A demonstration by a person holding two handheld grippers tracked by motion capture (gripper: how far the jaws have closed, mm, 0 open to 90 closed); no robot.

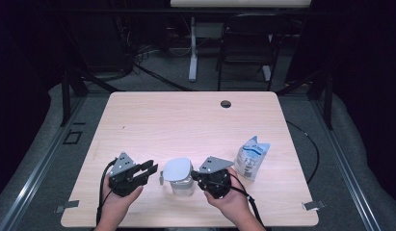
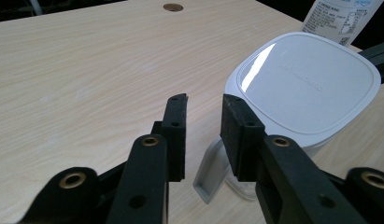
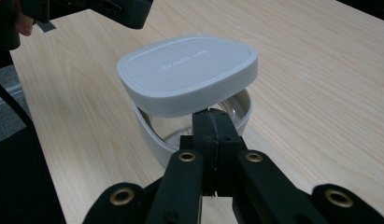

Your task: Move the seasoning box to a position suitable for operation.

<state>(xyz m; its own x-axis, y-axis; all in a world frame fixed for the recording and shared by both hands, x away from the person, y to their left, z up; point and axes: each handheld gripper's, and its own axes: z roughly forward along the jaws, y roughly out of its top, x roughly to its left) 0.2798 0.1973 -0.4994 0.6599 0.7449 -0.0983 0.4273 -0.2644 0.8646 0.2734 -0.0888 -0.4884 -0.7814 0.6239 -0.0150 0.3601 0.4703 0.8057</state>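
A clear container point(image 1: 182, 185) with a pale grey lid point(image 1: 178, 169) stands near the table's front edge, between my two grippers. My left gripper point(image 1: 151, 169) is open, just left of it. In the left gripper view the left gripper point(image 2: 203, 109) has nothing between its pads, and a latch flap point(image 2: 209, 179) hangs off the container below the lid point(image 2: 304, 88). My right gripper point(image 1: 195, 176) is on the other side. In the right gripper view the right gripper point(image 3: 212, 116) has its jaws together, tips at the container's near rim point(image 3: 150, 135) under the tilted lid point(image 3: 187, 72). Whether they pinch the rim I cannot tell.
A white and blue pouch point(image 1: 251, 156) stands on the table to the right of my right hand, and its label point(image 2: 337, 18) shows behind the lid. A cable hole point(image 1: 226, 103) sits near the far edge. Chairs and desk legs stand beyond the table.
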